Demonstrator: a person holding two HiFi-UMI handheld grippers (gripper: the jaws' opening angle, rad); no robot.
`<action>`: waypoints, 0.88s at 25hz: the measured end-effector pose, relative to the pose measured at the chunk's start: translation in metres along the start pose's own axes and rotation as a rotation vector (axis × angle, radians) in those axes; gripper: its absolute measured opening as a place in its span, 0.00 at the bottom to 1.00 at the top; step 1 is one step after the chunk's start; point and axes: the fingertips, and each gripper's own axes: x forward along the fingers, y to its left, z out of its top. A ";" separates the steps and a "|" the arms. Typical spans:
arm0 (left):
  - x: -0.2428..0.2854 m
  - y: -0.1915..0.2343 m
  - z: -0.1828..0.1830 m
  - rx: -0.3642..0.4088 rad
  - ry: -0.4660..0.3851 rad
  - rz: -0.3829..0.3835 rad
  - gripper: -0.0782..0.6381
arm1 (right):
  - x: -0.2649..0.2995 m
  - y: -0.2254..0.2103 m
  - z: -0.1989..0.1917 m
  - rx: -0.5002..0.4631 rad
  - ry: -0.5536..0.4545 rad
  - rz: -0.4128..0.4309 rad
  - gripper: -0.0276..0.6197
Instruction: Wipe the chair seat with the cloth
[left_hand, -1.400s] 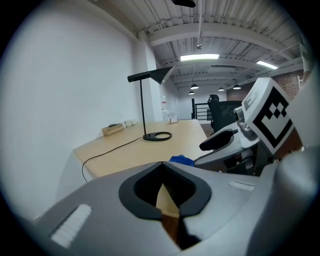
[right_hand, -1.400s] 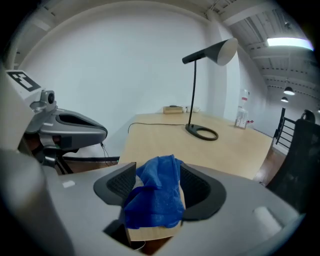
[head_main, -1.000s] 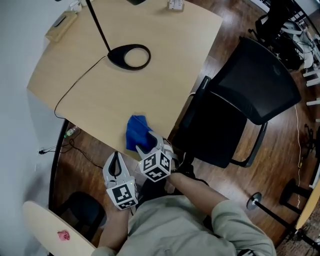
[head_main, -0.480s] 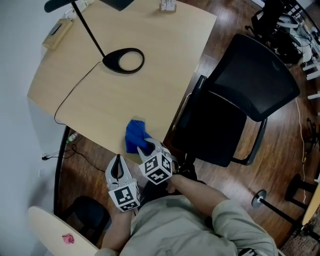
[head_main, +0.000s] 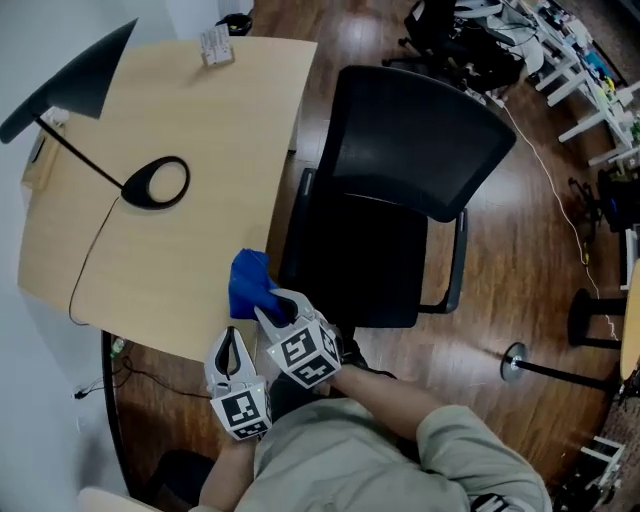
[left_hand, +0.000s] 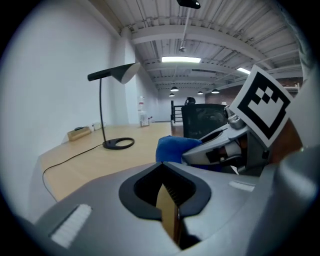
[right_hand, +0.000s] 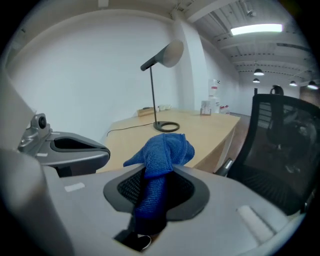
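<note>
The right gripper (head_main: 270, 305), its jaws just closed, pinches the soft blue knit cloth (head_main: 247, 283), bunched over the table (head_main: 190, 240) edge beside the chair seat (head_main: 365, 260). The left gripper (head_main: 231, 335) is clenched and empty. Best to carry the cloth onto the flat black seat, press lightly and overlap the strokes.

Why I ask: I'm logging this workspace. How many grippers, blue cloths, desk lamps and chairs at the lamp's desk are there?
Grippers: 2, the left gripper and the right gripper
Blue cloth: 1
Desk lamp: 1
Black chair at the desk: 1
Total: 5
</note>
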 end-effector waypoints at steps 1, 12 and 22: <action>0.006 -0.015 0.005 0.013 -0.006 -0.027 0.12 | -0.011 -0.015 0.000 0.013 -0.008 -0.024 0.19; 0.071 -0.189 0.038 0.126 0.016 -0.254 0.12 | -0.112 -0.171 -0.041 0.168 -0.066 -0.214 0.19; 0.140 -0.270 -0.010 0.161 0.075 -0.279 0.12 | -0.093 -0.258 -0.114 0.203 -0.020 -0.202 0.19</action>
